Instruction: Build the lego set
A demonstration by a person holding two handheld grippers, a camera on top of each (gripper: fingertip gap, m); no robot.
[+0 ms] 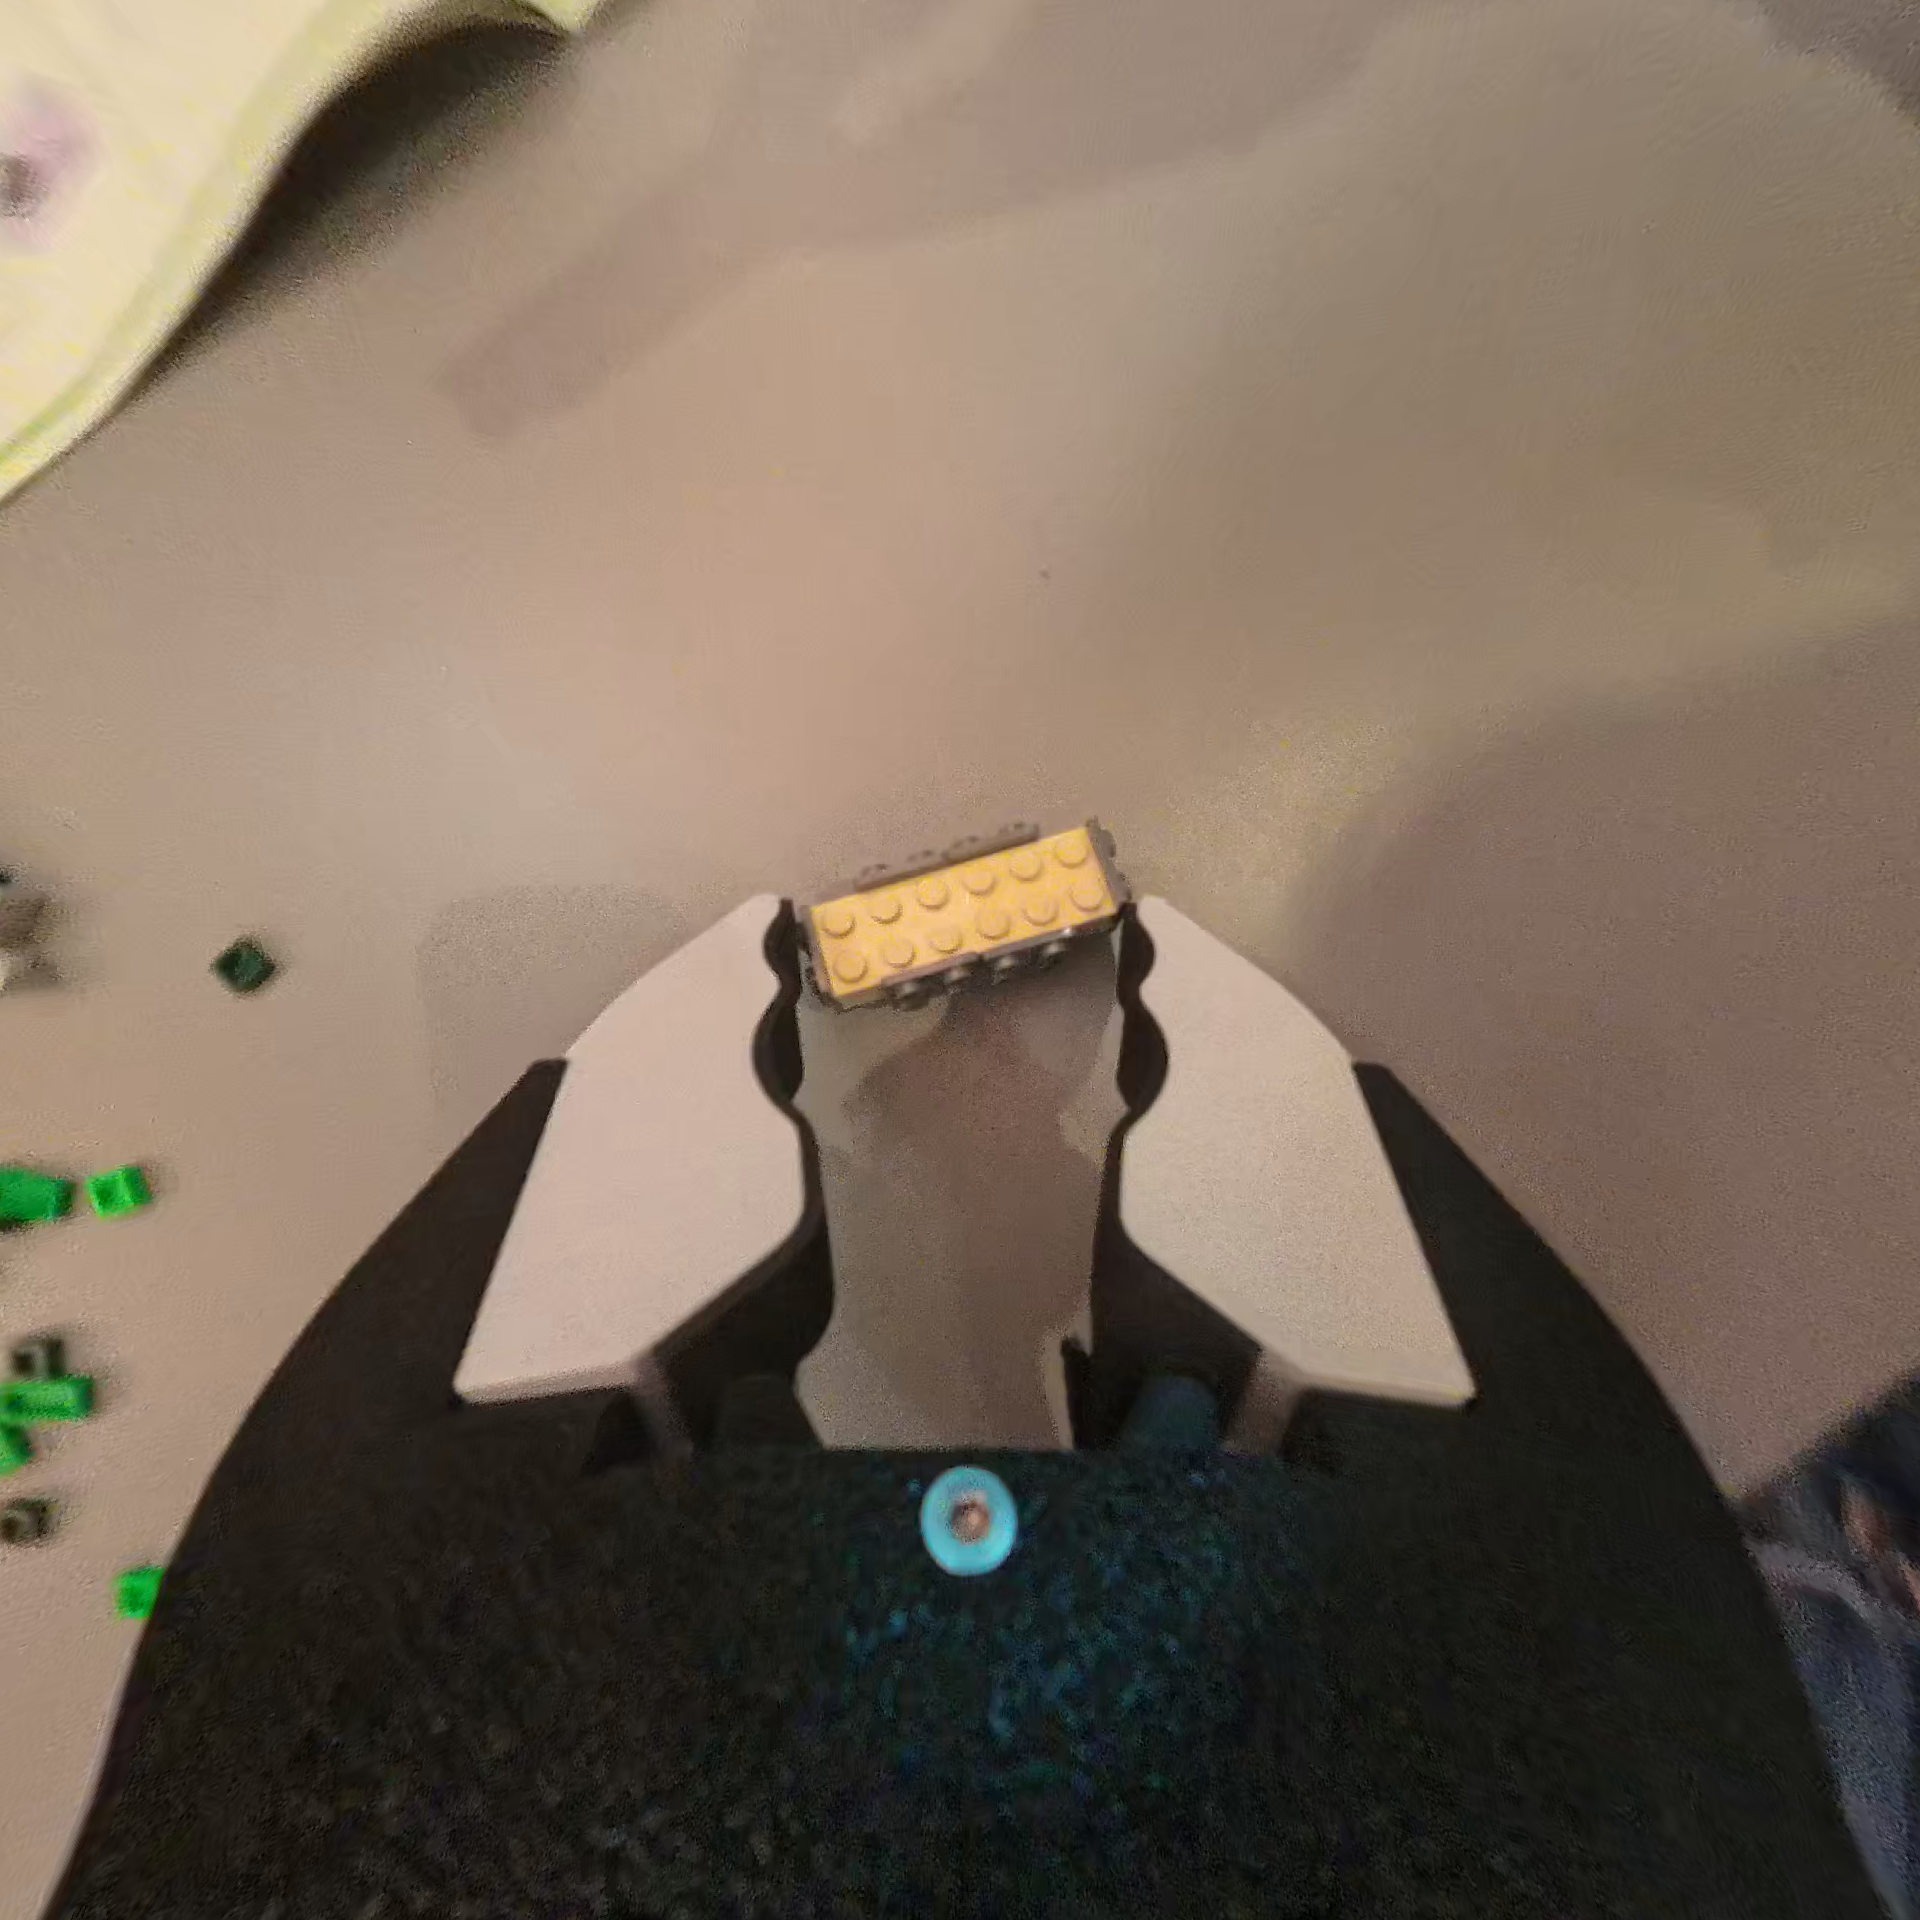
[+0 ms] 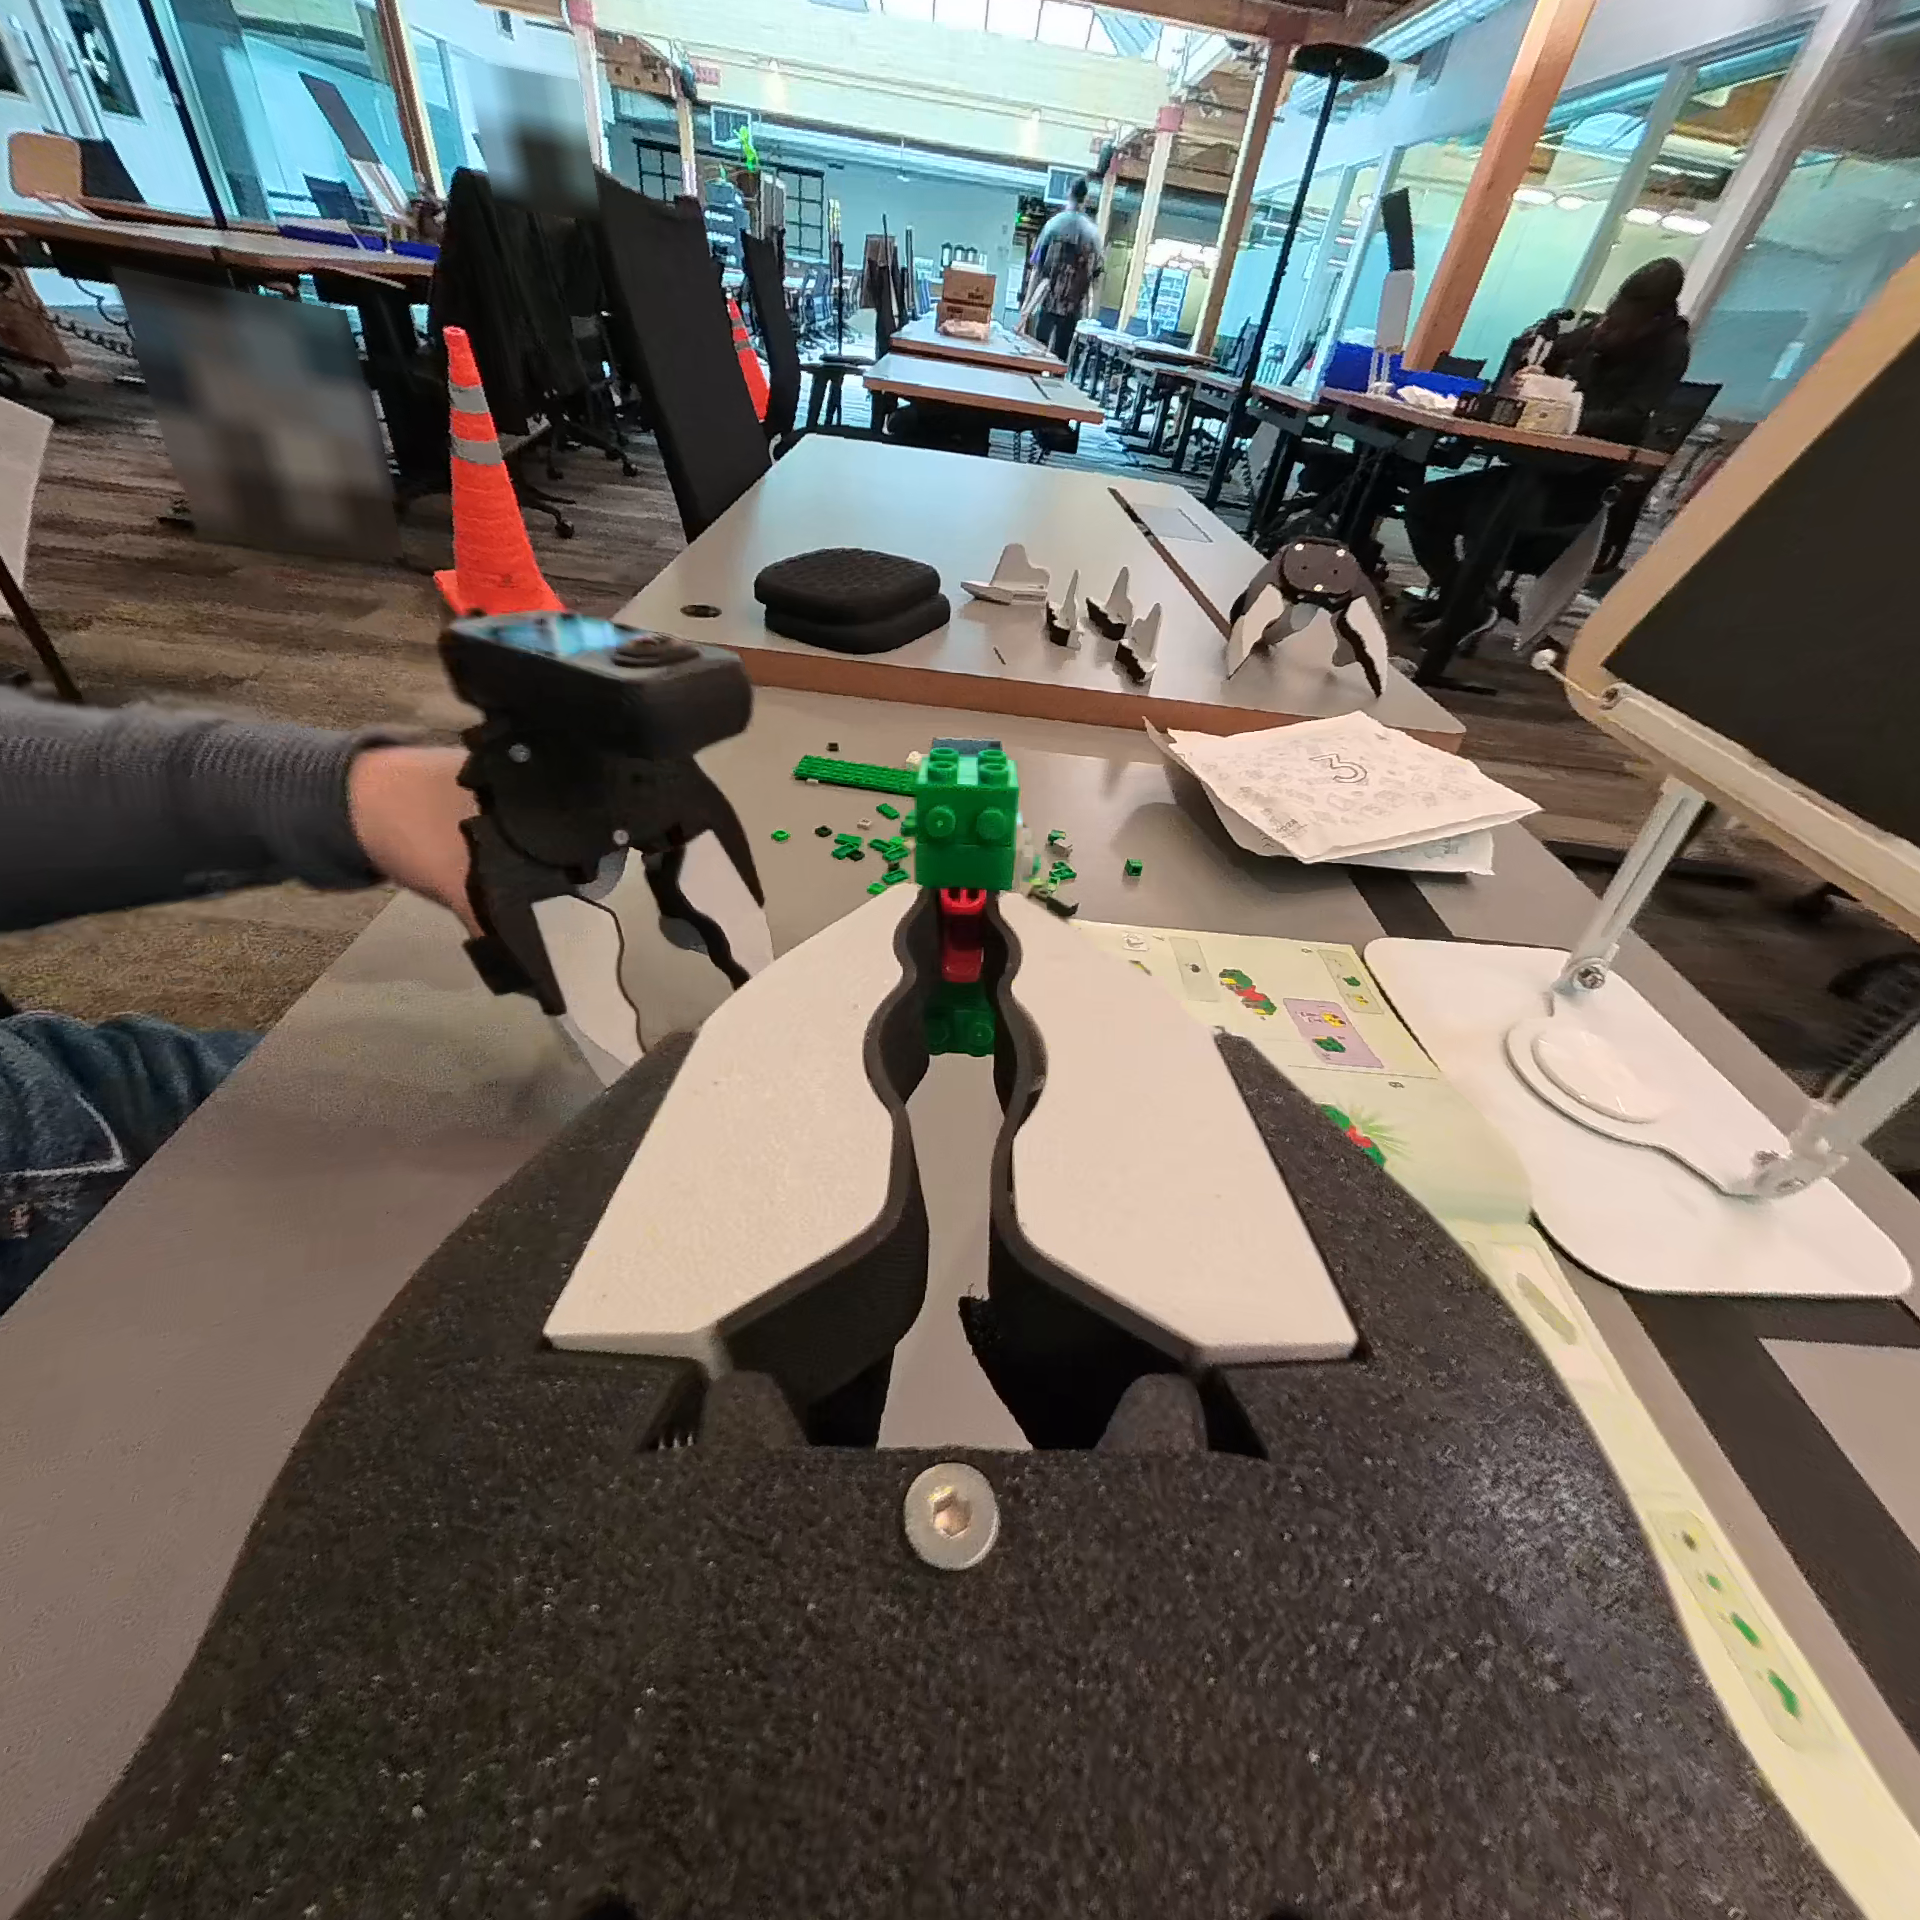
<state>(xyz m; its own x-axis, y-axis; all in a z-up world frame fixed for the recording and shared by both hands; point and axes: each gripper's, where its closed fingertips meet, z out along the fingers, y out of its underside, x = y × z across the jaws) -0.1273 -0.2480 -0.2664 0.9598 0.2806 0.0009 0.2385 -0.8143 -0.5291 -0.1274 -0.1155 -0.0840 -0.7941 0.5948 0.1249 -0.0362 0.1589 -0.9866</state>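
My left gripper [image 1: 961,914] is shut on a yellow studded plate with grey pieces under it [image 1: 961,914], gripping its two ends and holding it above the grey table [image 1: 1039,520]. The left gripper also shows in the right wrist view [image 2: 634,977], held in a hand at the left over the table; the yellow plate does not show there. My right gripper [image 2: 958,935] is shut on a green brick build [image 2: 961,821]. The build has a blocky studded top, a red piece [image 2: 958,935] between the fingers, and a green part below.
Loose green pieces [image 2: 883,842] and a long green plate [image 2: 842,771] lie behind the build; some also show at the left of the left wrist view [image 1: 62,1195]. An instruction booklet [image 2: 1299,997], a crumpled paper bag [image 2: 1340,790] and a white stand base [image 2: 1662,1164] are at the right.
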